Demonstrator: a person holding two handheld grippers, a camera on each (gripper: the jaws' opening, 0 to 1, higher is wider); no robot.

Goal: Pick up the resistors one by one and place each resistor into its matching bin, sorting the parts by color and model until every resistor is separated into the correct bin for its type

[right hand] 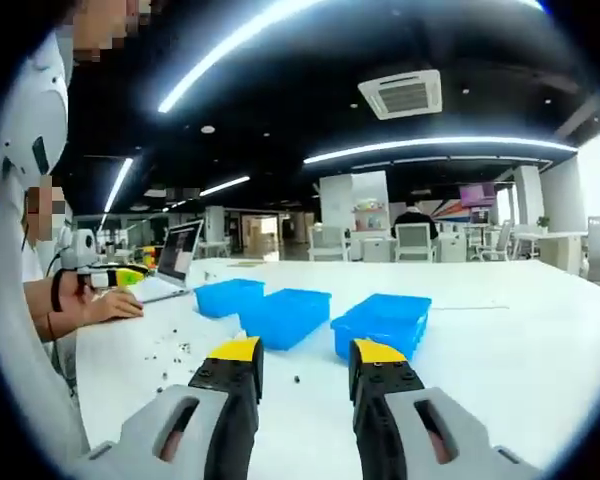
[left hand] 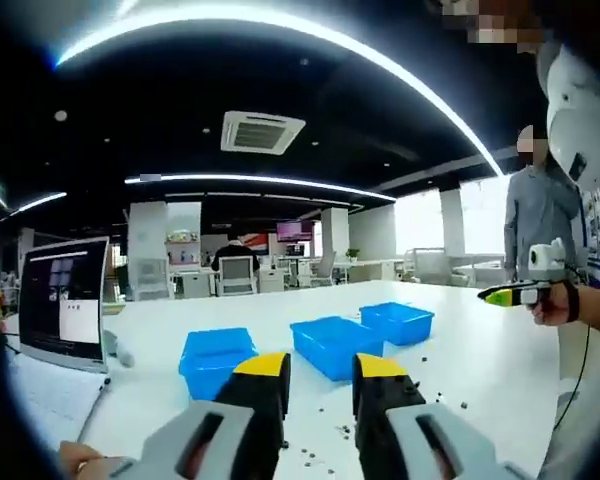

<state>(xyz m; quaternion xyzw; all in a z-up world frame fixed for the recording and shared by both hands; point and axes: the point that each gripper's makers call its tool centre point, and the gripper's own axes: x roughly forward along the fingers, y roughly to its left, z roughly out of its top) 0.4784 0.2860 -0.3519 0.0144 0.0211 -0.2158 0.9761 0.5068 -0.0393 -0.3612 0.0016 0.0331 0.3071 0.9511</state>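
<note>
Both grippers, left [left hand: 320, 385] and right [right hand: 302, 372], gape empty; we should drop onto one resistor [left hand: 346, 431] at 6 o'clock, clear of neighbours.

Open office, black ceiling [left hand: 180, 90] with curved light strips [left hand: 280, 25], ceiling vent [left hand: 262, 131], white worktop [right hand: 500, 340], chairs [right hand: 413, 241], bright windows [left hand: 420, 220].

Glossy white table [right hand: 520, 330] catching the ceiling lights, three blue bins [right hand: 285, 315] looking like smooth moulded plastic, and both grippers wearing matt grey plastic shells with yellow-capped black jaws.
</note>
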